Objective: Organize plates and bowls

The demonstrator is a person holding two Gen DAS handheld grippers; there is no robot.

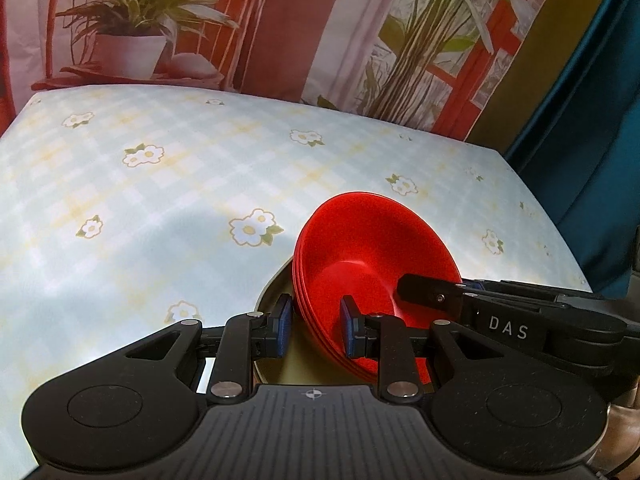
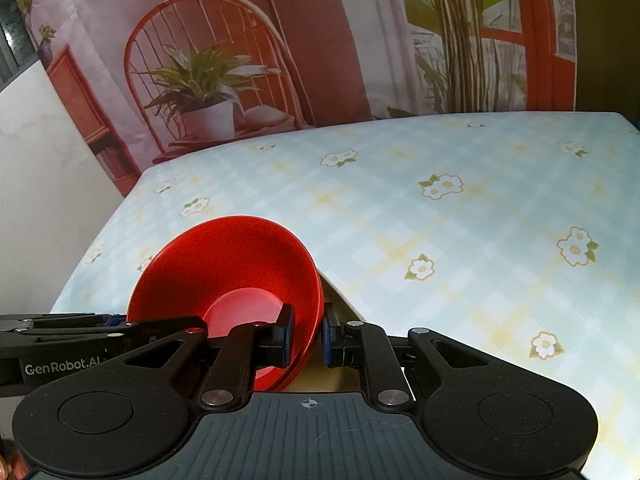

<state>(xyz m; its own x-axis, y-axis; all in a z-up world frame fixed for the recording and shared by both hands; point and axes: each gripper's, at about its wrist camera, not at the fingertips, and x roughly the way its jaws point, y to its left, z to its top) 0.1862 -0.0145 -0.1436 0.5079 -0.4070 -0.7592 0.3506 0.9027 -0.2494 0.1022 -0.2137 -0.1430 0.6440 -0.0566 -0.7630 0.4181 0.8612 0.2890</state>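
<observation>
A nested stack of red bowls (image 1: 360, 256) sits just above a pale beige plate (image 1: 276, 296) at the table's near edge. My left gripper (image 1: 314, 322) straddles the stack's left rim, one blue pad (image 1: 285, 316) outside and one inside, closed on it. My right gripper (image 2: 307, 334) clamps the opposite rim of the same red bowls (image 2: 240, 264), with the beige plate (image 2: 340, 304) showing beneath. Each gripper appears in the other's view: the right gripper (image 1: 404, 286) and the left gripper (image 2: 120, 324), each seen side-on at the rim.
The table (image 1: 160, 200) wears a light blue checked cloth with white flowers. A printed backdrop of a chair, potted plant and window hangs behind it. A blue curtain (image 1: 600, 120) hangs at the far right. A white wall (image 2: 48, 160) stands left.
</observation>
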